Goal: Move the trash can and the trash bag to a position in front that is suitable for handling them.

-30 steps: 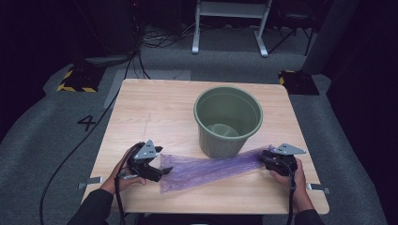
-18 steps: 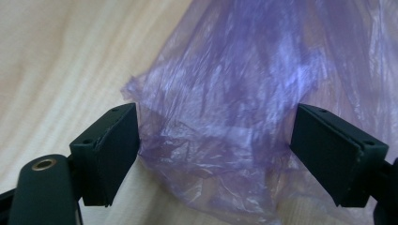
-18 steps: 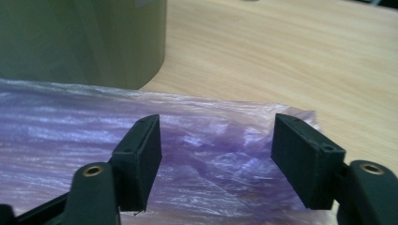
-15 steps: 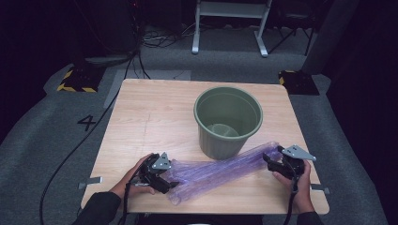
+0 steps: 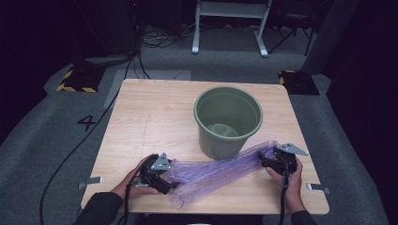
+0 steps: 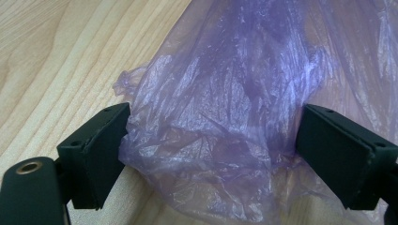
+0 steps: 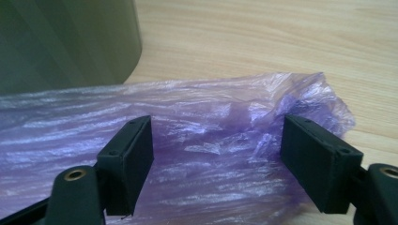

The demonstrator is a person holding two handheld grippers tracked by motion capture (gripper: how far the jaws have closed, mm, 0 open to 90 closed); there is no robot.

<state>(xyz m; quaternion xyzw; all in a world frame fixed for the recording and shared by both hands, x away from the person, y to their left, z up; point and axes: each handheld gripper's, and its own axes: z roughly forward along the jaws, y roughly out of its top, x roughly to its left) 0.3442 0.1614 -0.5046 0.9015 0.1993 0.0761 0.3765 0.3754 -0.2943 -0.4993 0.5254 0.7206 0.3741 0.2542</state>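
Observation:
A long crumpled purple plastic bag [image 5: 220, 171] lies on the wooden table [image 5: 155, 117] in front of a green bucket [image 5: 228, 123]. My left gripper [image 5: 165, 180] is at the bag's left end, low over the table. In the left gripper view the bag [image 6: 225, 93] bunches between its wide-apart jaws, which have just been opening; the gripper [image 6: 209, 154] is open. My right gripper [image 5: 263, 159] is at the bag's right end. Its jaws have just been opening and stand wide on either side of the bag [image 7: 211, 126] without pressing it; the gripper [image 7: 218, 161] is open.
The bucket's wall [image 7: 61, 42] rises close behind the bag, at the upper left of the right gripper view. Bare table [image 7: 263, 37] lies beyond the bag's right end. Cables and a metal stand's legs [image 5: 230, 28] are on the floor past the far edge.
My left hand has come down towards the near edge and a little to the right. The bag's left end now lies closer to the front edge. The right hand is about where it was.

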